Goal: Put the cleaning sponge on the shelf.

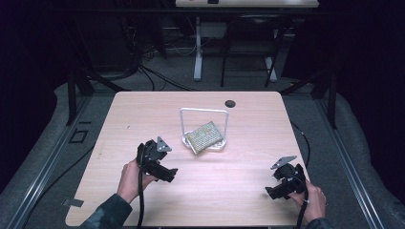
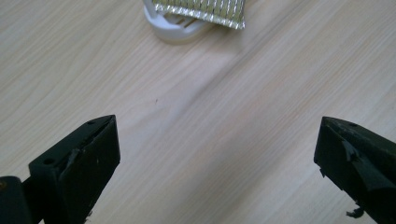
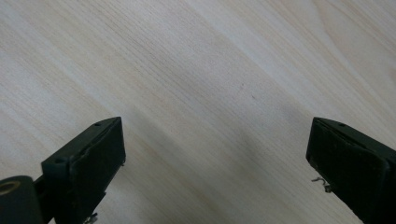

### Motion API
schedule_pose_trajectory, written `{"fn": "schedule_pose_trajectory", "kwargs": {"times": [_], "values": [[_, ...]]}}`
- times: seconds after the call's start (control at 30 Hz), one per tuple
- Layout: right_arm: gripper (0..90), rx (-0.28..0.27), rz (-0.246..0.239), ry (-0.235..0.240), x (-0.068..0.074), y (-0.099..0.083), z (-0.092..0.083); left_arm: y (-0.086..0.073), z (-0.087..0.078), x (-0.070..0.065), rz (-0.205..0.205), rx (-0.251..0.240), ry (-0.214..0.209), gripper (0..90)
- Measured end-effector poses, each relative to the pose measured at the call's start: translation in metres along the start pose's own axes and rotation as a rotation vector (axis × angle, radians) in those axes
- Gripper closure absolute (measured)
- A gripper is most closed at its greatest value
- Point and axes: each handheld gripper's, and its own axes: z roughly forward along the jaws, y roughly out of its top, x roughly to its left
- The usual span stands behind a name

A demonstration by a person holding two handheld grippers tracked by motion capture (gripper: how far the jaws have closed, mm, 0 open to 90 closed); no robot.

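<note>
While my left gripper (image 1: 168, 174) and right gripper (image 1: 273, 192) hover low over the table (image 1: 143, 119), both sets of fingers spread wide apart and holding nothing, a silvery scouring pad (image 1: 204, 136) leans in a white wire rack (image 1: 204, 125) mid-table, nearer my left gripper.

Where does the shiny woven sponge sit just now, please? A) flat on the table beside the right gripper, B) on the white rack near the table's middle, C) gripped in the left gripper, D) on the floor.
B: the sponge rests on the white rack, while the left gripper and right gripper are both open and apart from it.
</note>
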Motion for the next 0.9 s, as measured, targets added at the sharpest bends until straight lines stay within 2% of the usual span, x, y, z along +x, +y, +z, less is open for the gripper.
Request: {"fn": "schedule_pose_trajectory", "kwargs": {"times": [0.13,0.37,0.43,0.53,0.6,0.67,0.9], "values": [[4.8,0.000,0.001,0.001,0.000,0.000,0.000,-0.016,-0.009,0.004,-0.031,-0.020,0.015,0.1],[4.7,0.002,0.005,0.015,0.000,-0.001,0.001,-0.042,-0.015,0.011,-0.079,-0.006,0.035,0.1],[4.7,0.001,0.001,0.012,-0.001,0.000,0.000,-0.051,-0.013,0.014,-0.101,0.001,0.021,0.1],[4.6,-0.005,0.000,0.007,-0.001,0.001,0.000,-0.062,-0.010,0.015,-0.109,0.023,0.018,0.0],[4.5,-0.015,-0.009,0.006,-0.001,0.001,-0.003,-0.069,-0.006,0.015,-0.122,0.042,-0.010,0.0],[4.5,-0.030,0.001,0.012,-0.001,0.001,-0.005,-0.071,-0.003,0.013,-0.122,0.060,-0.033,0.0],[4.4,-0.033,0.000,0.006,-0.001,0.000,-0.008,-0.072,-0.004,0.011,-0.105,0.048,-0.022,0.0]]}}
